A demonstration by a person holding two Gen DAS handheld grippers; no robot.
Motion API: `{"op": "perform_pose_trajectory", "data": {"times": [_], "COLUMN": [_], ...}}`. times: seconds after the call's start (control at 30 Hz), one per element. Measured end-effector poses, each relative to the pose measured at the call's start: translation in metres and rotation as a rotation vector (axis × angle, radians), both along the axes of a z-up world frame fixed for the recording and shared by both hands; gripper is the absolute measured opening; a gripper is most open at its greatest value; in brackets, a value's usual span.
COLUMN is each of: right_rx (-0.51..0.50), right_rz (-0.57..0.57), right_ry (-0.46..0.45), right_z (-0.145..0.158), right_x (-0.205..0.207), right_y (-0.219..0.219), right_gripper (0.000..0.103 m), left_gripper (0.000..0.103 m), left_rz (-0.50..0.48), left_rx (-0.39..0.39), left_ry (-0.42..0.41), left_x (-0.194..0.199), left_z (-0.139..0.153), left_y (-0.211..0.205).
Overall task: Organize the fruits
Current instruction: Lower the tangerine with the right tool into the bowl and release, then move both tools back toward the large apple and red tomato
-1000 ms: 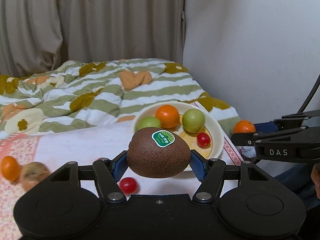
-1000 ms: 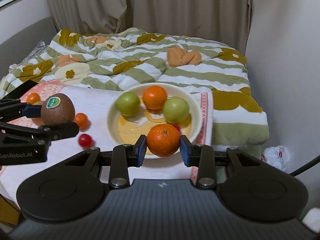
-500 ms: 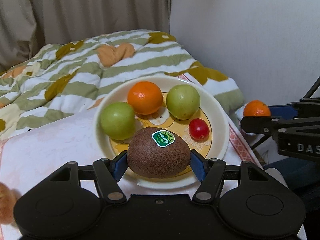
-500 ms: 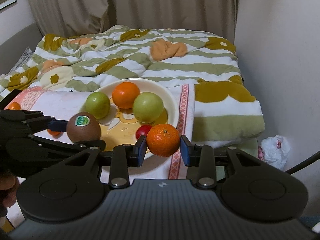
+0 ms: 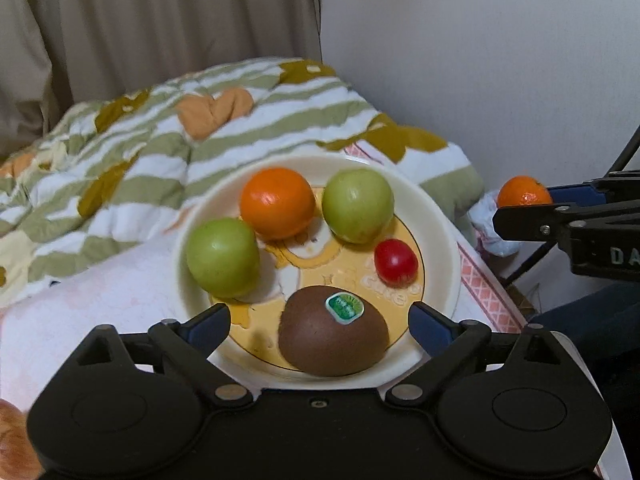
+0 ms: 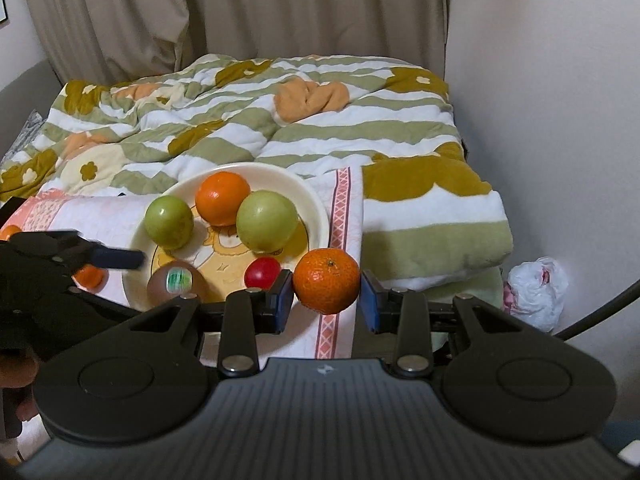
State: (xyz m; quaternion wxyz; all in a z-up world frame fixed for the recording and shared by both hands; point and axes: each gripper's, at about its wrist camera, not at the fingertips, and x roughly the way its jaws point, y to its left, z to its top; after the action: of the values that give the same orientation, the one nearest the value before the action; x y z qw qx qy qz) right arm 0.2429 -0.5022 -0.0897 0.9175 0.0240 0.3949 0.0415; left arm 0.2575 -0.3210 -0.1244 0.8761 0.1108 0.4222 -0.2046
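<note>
A cream bowl (image 5: 436,216) (image 6: 316,208) on a pink-and-white cloth holds two green fruits (image 5: 223,257) (image 5: 357,205), an orange (image 5: 277,202), a red cherry tomato (image 5: 395,261) and a brown kiwi (image 5: 333,335) (image 6: 176,282) with a green sticker. My left gripper (image 5: 320,322) is open over the bowl's near rim, with the kiwi lying free between its fingers. My right gripper (image 6: 326,298) is shut on a mandarin (image 6: 326,280) (image 5: 523,192), held just right of the bowl.
A green-striped quilt (image 6: 256,120) covers the bed behind the bowl. Small orange fruits (image 6: 89,276) (image 6: 9,232) lie on the cloth left of the bowl. A white plastic bag (image 6: 536,292) sits by the wall at the right. Curtains hang behind.
My left gripper has opened and let go of the kiwi, which now rests in the bowl. My right gripper has shifted slightly right, still holding the mandarin.
</note>
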Motion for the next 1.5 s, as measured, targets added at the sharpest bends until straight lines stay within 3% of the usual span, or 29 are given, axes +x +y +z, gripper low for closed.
{"op": "perform_pose_trajectory", "data": {"times": [0.47, 0.9, 1.0, 1.07, 1.1, 1.5], "right_rx": [0.019, 0.010, 0.013, -0.003, -0.015, -0.014], "right_rz": [0.099, 0.180, 0.180, 0.166, 0.152, 0.144], "right_ry": [0.031, 0.056, 0.040, 0.014, -0.008, -0.057], "right_z": [-0.003, -0.034, -0.034, -0.030, -0.027, 0.000], "right_x": [0.010, 0.017, 0.014, 0.010, 0.007, -0.024], "right_y": [0.035, 0.059, 0.057, 0.057, 0.057, 0.049], "right_gripper": [0.051, 0.052, 0.064, 0.099, 0.103, 0.103], "left_gripper": [0.099, 0.099, 0.099, 0.099, 0.099, 0.099], "left_rz": [0.135, 0.222, 0.231, 0.234, 0.234, 0.268], "left_rx": [-0.085, -0.099, -0.101, -0.103, -0.102, -0.113], "left_ry": [-0.034, -0.053, -0.053, -0.054, -0.054, -0.100], "left_x": [-0.028, -0.050, -0.054, -0.057, -0.058, -0.084], "left_z": [0.038, 0.036, 0.035, 0.035, 0.035, 0.054], "left_y": [0.059, 0.089, 0.092, 0.093, 0.093, 0.098]}}
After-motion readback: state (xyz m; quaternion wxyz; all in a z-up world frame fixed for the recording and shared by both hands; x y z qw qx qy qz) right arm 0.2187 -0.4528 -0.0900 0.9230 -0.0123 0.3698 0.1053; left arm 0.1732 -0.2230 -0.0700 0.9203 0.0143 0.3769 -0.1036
